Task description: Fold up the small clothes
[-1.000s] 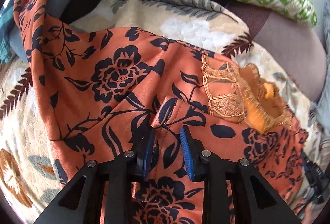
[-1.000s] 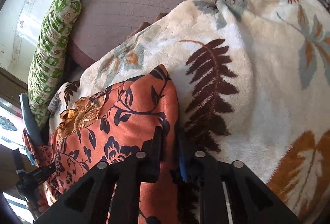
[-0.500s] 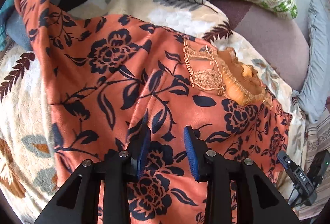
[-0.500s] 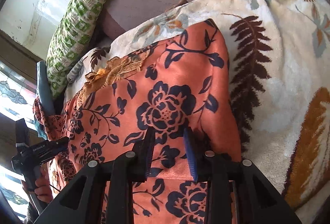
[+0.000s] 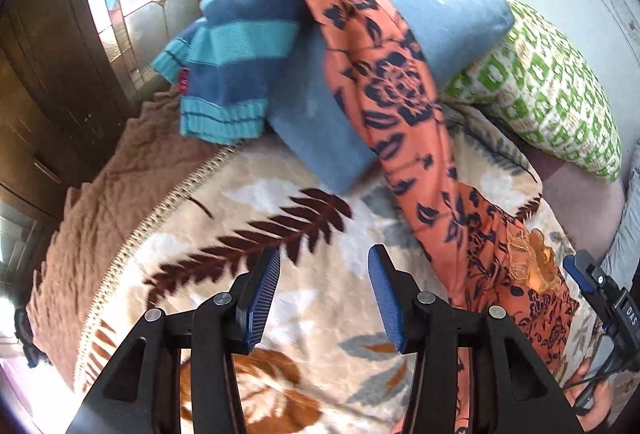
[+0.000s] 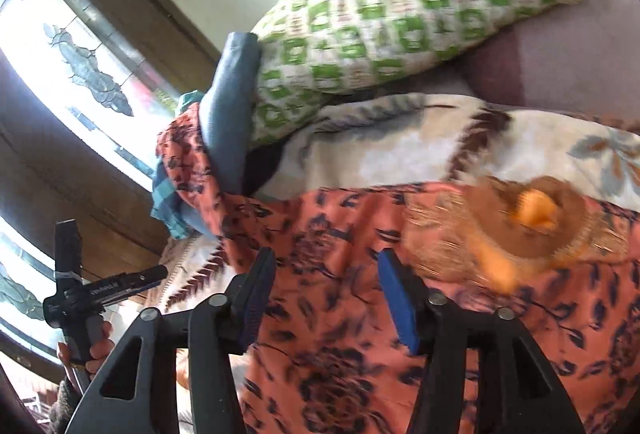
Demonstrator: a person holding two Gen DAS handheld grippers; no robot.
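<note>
An orange garment with dark blue flowers (image 5: 404, 106) lies on the leaf-print blanket (image 5: 248, 230), one end draped up over a blue pillow (image 5: 444, 18). Its gold embroidered neck (image 5: 532, 258) is at the right. My left gripper (image 5: 323, 298) is open and empty above the bare blanket, left of the garment. My right gripper (image 6: 325, 298) is open and empty just above the garment (image 6: 352, 346), left of the embroidered neck (image 6: 532, 218). The view is blurred. A striped blue knit garment (image 5: 236, 62) lies on the pillow's left side.
A green-and-white patterned pillow (image 5: 548, 94) lies at the back right, also in the right wrist view (image 6: 400, 2). A brown blanket (image 5: 108, 186) hangs at the bed's left edge. A window (image 6: 60, 46) and dark wood frame stand beyond the bed.
Both grippers have opened wider and let go of the orange garment. The left gripper has swung left, off the garment, over bare blanket. The right gripper has turned toward the pillows.
</note>
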